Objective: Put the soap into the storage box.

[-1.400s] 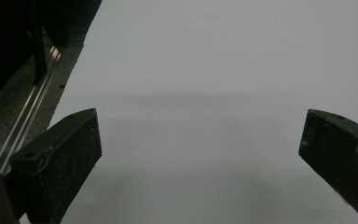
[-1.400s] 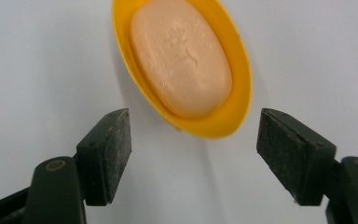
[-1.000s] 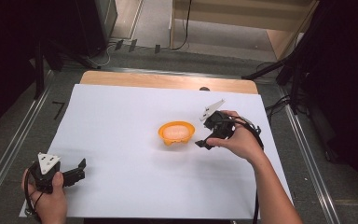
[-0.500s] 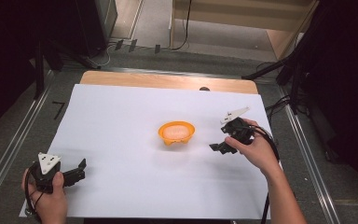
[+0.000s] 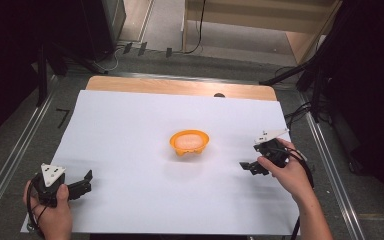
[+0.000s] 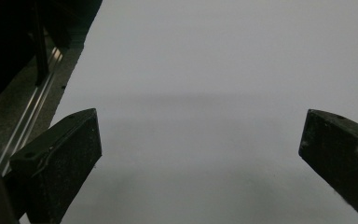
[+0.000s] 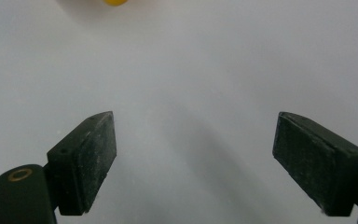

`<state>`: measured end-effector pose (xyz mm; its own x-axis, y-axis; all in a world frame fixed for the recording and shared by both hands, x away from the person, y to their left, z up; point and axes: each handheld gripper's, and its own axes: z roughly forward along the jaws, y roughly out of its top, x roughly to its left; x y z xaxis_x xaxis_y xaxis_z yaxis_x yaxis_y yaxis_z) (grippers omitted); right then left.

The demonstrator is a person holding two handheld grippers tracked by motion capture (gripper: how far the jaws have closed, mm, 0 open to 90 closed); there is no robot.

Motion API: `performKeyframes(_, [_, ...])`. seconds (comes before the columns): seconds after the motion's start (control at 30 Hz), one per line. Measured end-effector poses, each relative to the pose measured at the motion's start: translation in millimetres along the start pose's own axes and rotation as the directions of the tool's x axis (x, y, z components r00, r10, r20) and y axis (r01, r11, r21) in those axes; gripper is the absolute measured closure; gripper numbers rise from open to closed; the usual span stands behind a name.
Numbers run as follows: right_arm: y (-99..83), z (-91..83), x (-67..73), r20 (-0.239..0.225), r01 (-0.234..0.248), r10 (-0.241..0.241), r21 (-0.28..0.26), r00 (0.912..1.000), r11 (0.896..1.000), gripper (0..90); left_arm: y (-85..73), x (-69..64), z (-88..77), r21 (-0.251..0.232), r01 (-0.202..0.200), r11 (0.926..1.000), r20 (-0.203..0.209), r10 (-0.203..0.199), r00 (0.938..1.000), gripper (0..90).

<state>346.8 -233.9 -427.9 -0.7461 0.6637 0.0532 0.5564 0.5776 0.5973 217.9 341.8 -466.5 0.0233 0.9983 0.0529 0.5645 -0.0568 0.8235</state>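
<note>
An orange bowl (image 5: 189,142) with something pale inside sits at the middle of the white sheet (image 5: 130,125). My right gripper (image 5: 247,167) hovers to the bowl's right, apart from it, held by a hand. Its jaws have just been opening, and they stand wide with nothing between them. In the right gripper view the right gripper (image 7: 196,154) faces bare white sheet, with a sliver of the bowl (image 7: 115,2) at the top edge. My left gripper (image 5: 82,182) rests at the sheet's near left corner, open. In the left gripper view the left gripper (image 6: 200,149) holds nothing.
The sheet covers a wooden table (image 5: 180,86) whose far strip shows bare. Metal rails (image 5: 10,165) run along both sides of the table. Cables and dark stands lie on the floor beyond the far edge.
My right gripper has moved away from the bowl, to the right and toward the near edge. The left gripper and the bowl have stayed put.
</note>
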Motion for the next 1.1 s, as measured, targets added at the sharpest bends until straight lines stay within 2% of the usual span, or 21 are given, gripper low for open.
performKeyframes(0.57, [-59.1,-21.1,-10.2,0.051,-0.079,0.081,-0.042,0.9954,0.996,13.9,0.0,-0.6,0.0,0.001,-0.005,1.0,-0.004,0.005,1.0,0.0])
performKeyframes(0.87, [-88.4,-24.4,-12.1,0.059,-0.129,0.132,-0.053,0.9896,0.99,13.9,-0.1,-1.0,-0.3,-0.002,-0.005,1.0,-0.005,0.005,1.0,0.0])
performKeyframes(1.1, [-109.8,-30.9,-14.5,0.069,-0.164,0.17,-0.081,0.9831,0.983,13.9,-0.1,-1.2,-0.4,-0.003,-0.003,1.0,-0.009,0.003,1.0,0.0])
